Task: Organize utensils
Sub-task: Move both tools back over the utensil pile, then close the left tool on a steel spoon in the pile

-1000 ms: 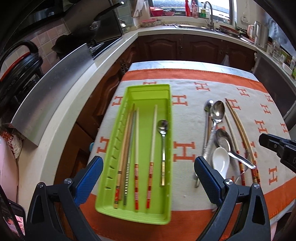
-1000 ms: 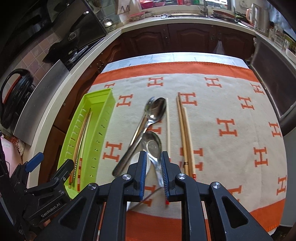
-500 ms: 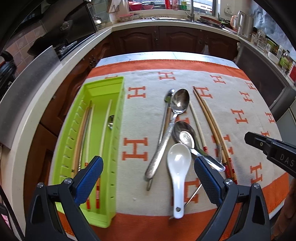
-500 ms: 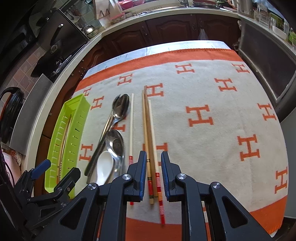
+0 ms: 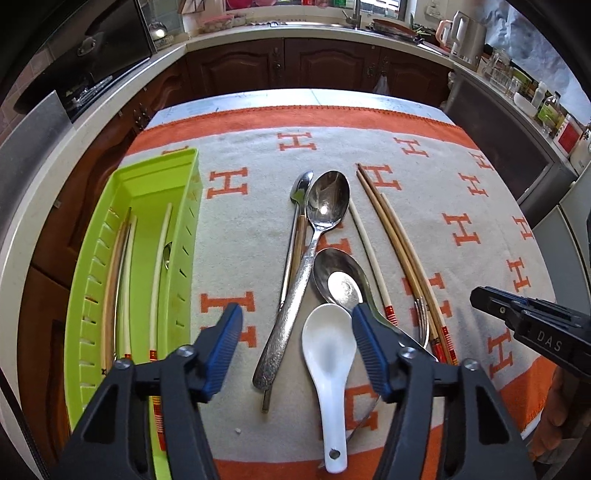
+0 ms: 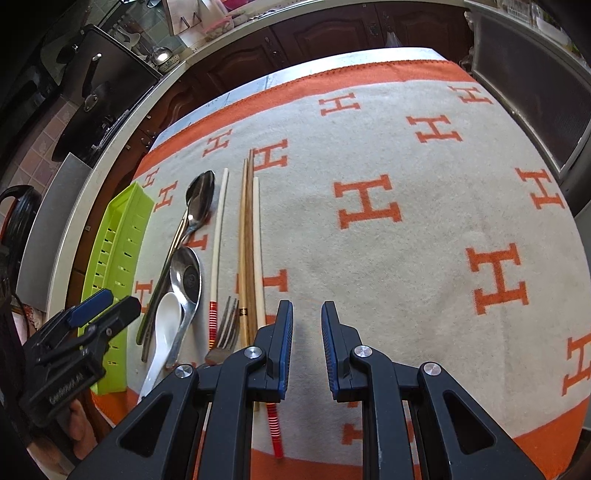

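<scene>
A green utensil tray (image 5: 92, 280) lies at the table's left and holds several chopsticks and a small spoon. Loose utensils lie on the cloth: a white ceramic spoon (image 5: 328, 354), a large steel spoon (image 5: 317, 221), a soup spoon (image 5: 338, 280), a thin spoon (image 5: 301, 195), a fork (image 6: 225, 328) and several chopsticks (image 5: 402, 254). My left gripper (image 5: 295, 350) is open, its pads either side of the white spoon and the large spoon's handle. My right gripper (image 6: 306, 343) is empty, jaws a narrow gap apart, over bare cloth right of the chopsticks (image 6: 251, 236).
The orange and beige cloth (image 6: 406, 221) covers the table. Kitchen counters (image 5: 295, 33), dark cabinets and a stove (image 5: 74, 74) surround it. The tray also shows in the right wrist view (image 6: 114, 258), with my left gripper (image 6: 92, 317) beside it.
My left gripper has moved right from over the tray to over the spoons and narrowed its opening. My right gripper has moved right, away from the spoons, and opened slightly.
</scene>
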`<act>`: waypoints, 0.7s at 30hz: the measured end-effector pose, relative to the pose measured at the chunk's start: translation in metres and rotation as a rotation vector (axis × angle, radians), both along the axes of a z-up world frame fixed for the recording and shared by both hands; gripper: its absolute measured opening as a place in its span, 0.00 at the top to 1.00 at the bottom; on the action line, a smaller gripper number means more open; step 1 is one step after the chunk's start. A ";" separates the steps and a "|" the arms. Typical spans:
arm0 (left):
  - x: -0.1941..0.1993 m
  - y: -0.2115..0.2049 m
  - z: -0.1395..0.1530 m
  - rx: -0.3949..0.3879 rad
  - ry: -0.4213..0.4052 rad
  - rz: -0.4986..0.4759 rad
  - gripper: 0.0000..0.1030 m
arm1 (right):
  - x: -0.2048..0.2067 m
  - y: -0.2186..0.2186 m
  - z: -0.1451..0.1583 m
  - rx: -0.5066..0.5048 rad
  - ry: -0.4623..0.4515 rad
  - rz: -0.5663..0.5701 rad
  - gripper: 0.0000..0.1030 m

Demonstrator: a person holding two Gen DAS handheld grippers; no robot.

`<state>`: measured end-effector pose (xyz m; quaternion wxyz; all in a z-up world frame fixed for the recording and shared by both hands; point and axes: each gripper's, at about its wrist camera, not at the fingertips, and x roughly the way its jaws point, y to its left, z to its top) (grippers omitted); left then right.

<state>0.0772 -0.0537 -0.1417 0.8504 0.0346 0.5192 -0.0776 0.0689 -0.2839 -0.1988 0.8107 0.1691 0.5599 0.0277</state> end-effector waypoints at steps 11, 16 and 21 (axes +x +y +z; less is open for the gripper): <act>0.031 -0.016 -0.032 0.065 0.089 -0.080 0.74 | 0.008 -0.008 -0.014 0.022 0.006 0.003 0.84; 0.040 -0.013 -0.035 0.086 0.095 -0.067 0.76 | 0.011 -0.006 -0.015 0.021 -0.002 0.010 0.84; 0.049 -0.006 -0.042 0.084 0.127 -0.049 0.76 | 0.013 -0.007 -0.016 0.025 -0.008 0.012 0.84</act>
